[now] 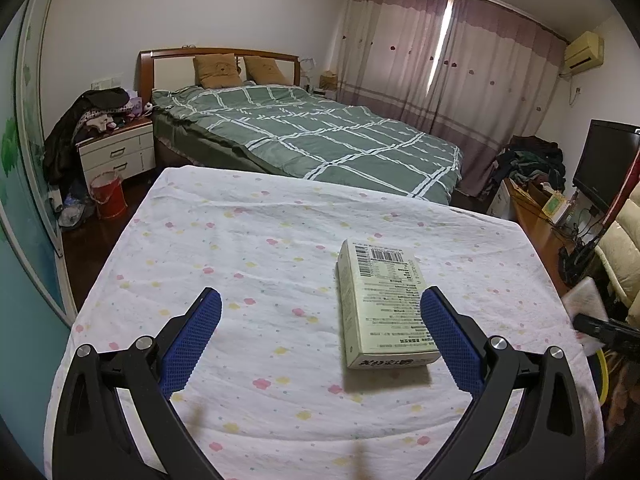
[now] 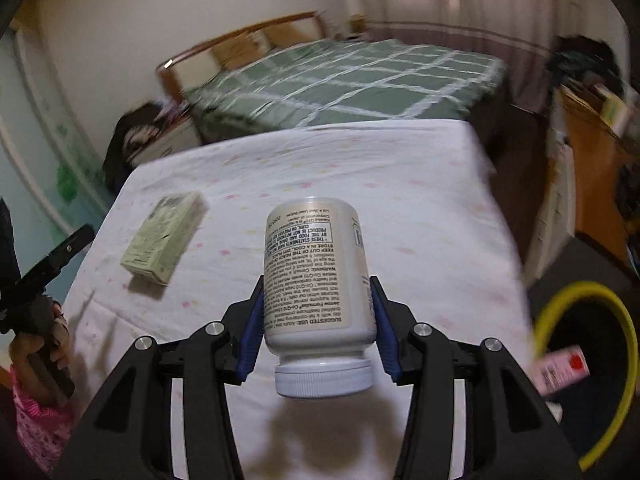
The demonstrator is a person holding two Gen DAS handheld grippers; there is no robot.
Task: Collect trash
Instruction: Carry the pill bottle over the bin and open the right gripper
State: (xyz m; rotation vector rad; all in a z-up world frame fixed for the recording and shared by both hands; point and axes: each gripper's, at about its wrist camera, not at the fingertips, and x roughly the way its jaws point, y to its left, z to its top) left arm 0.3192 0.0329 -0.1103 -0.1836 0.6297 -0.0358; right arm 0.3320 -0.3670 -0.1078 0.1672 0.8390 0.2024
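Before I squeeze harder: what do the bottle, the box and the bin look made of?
Bottle: smooth white plastic by its look, with a glossy printed paper label and a ribbed cap.
Box: thin printed cardboard, matte, with sharp folded edges and a barcode.
Bin: dark inside with a shiny yellow rim, probably plastic; blur leaves that open.

1. Your worktop (image 1: 248, 248) wears a white cloth dotted with pink and yellow flowers.
2. Your box (image 1: 384, 308) is pale green with black print.
3. Your bottle (image 2: 316, 280) is white, its label black-lettered.
4. The bin (image 2: 592, 364) rim is yellow.
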